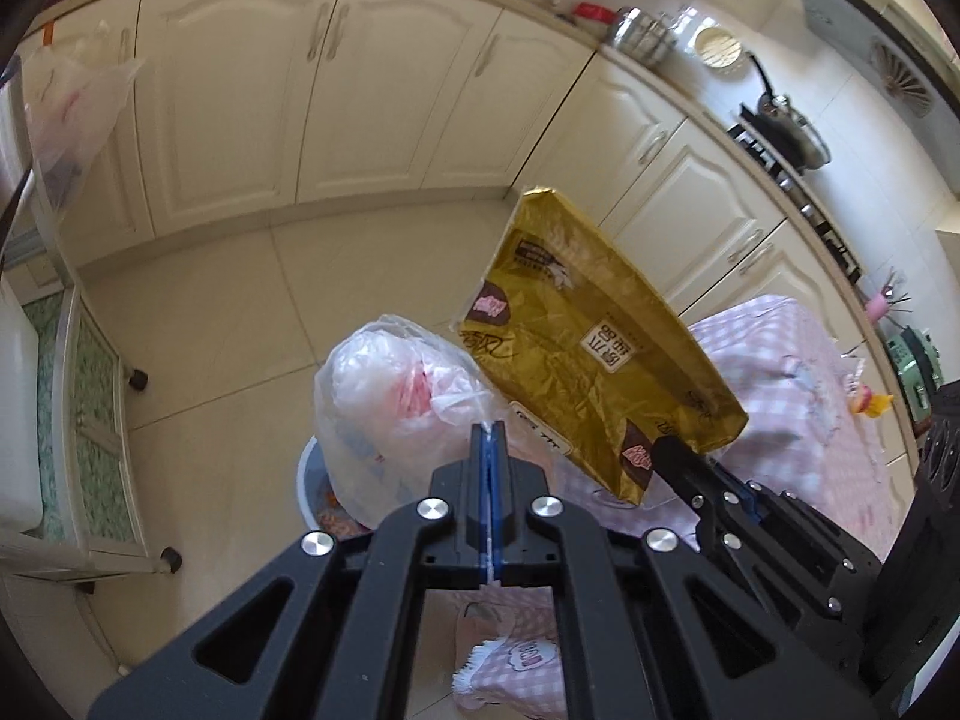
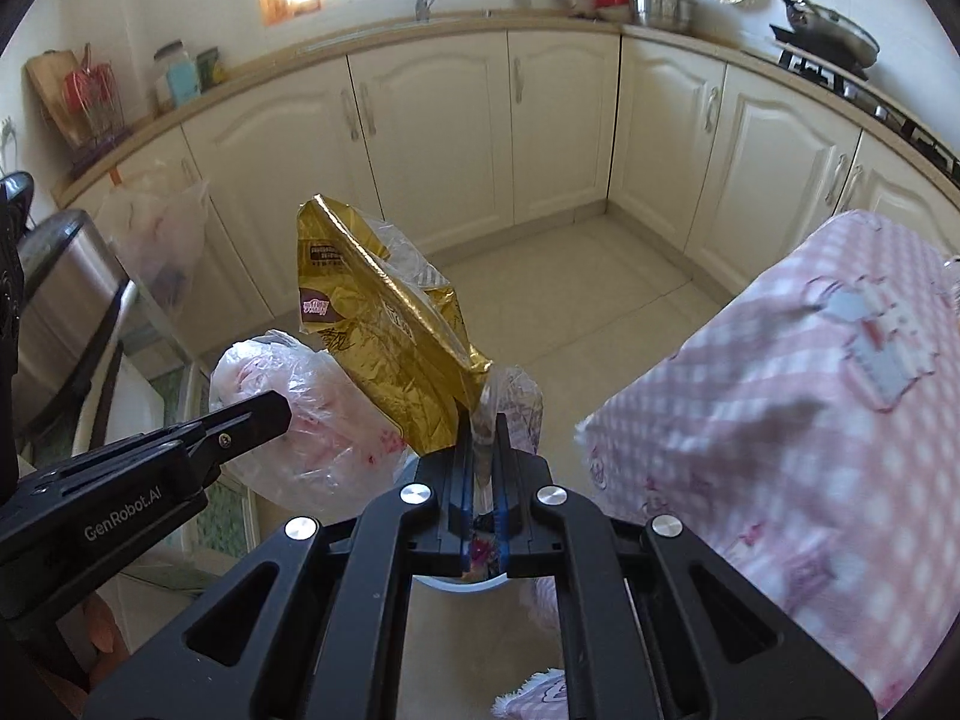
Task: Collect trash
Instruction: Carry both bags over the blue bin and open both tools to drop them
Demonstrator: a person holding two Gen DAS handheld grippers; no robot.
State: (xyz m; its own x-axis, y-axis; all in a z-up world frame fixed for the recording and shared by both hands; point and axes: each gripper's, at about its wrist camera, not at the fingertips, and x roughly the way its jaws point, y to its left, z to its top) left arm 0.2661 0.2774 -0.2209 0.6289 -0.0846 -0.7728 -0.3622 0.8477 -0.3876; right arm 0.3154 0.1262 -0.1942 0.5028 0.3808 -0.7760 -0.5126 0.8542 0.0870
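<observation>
My left gripper [image 1: 492, 427] is shut on a twisted edge of a crumpled clear plastic bag [image 1: 390, 396] with pink print, which hangs over a white bin [image 1: 307, 483]. Just to its right, my right gripper [image 1: 667, 449] pinches the lower corner of a flat gold foil wrapper [image 1: 576, 336]. In the right wrist view the right gripper [image 2: 483, 423] is shut on the gold wrapper [image 2: 384, 324] together with a strip of clear film [image 2: 516, 396]. The left gripper [image 2: 279, 414] enters from the left with the plastic bag [image 2: 300, 420]. The bin's rim [image 2: 456, 587] shows below the fingers.
A table with a pink checked cloth [image 2: 780, 420] stands close on the right. Cream kitchen cabinets [image 2: 432, 120] line the back and right. Another plastic bag [image 2: 162, 222] hangs on a cabinet at left. A wheeled cart [image 1: 90, 420] and a steel bin [image 2: 66, 288] stand at left.
</observation>
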